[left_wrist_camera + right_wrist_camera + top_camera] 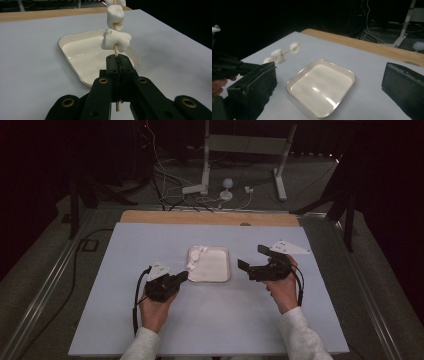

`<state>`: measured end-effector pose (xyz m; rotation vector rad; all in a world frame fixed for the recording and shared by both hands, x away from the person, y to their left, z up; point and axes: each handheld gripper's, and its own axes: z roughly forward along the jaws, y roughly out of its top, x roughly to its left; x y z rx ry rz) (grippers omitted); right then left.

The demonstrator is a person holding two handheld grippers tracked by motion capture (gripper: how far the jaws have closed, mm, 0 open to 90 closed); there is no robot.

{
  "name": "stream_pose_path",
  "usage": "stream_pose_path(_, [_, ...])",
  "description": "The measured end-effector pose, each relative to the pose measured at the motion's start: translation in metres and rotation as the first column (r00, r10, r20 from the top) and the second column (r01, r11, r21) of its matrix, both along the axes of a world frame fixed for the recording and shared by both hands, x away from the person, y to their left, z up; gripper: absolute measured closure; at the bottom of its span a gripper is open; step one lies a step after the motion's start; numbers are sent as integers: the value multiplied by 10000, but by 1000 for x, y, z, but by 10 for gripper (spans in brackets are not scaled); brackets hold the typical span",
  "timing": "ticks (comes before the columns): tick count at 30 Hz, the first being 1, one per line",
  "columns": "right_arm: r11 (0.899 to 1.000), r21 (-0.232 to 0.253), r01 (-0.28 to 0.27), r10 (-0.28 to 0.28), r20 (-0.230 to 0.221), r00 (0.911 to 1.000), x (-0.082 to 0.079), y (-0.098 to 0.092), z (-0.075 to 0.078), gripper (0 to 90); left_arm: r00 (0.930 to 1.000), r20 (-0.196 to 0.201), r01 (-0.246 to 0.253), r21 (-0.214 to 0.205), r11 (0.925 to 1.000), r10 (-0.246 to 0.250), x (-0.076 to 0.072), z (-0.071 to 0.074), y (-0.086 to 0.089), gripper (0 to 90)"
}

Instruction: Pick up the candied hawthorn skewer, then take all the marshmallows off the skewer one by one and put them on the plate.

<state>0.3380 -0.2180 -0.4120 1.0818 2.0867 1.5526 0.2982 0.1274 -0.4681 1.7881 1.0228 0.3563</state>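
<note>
Holding a thin wooden skewer (pixel 116 51) upright between clenched jaws, left claw (pixel 117 62), black and matte, with brass-ringed pivots on its arms. Threaded on the stick: soft white marshmallows (pixel 115 40), lumpy and pillowy, one just above the jaw tips, another (pixel 115 15) higher, a third cut off at the top edge of the left gripper view. Seen from above, skewer with marshmallows (pixel 196 257) hanging over the left rim of the tray (pixel 220 277), slanting away from the left claw (pixel 182 276). Seen from the right gripper view, three marshmallows (pixel 279 57) in a row on the stick, well above the desk, left of the tray (pixel 348 72).

Tray: shallow, square with rounded corners, shiny metal rim, glossy pale inside, nothing lying in it. Resting mid-desk on a smooth pale grey-blue sheet (pixel 150 320); bare wood strip (pixel 210 218) along the far edge.

Right claw (pixel 252 259) released, jaws wide apart with rough black pads (pixel 259 82), gripping nothing, just right of the tray. No readable writing anywhere.
</note>
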Motion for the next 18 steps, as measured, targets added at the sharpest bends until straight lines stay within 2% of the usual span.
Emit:
stream_pose_path(2, [10000,43,-20,20,-51,10000,1,2,1,0,10000,45,-24,-59,10000,25,-1,0,1,900])
stream_pose_path(3, [9998,176,-95,100,-304,9995,5,6,2,0,10000,76,-36,-92,10000,36,-1,0,1,900])
stream_pose_path(8, [9991,390,-138,155,-452,9989,14,15,4,0,9999,137,-14,-95,10000,15,-2,0,1,900])
stream_pose_path(12, [9980,616,-172,206,-548,9983,19,23,5,0,10000,-32,80,-120,9999,-81,-1,-2,-1,900])
stream_pose_path(18, [9979,563,-315,353,-684,9970,25,34,0,0,9999,80,107,-156,9998,-106,0,-1,-1,900])
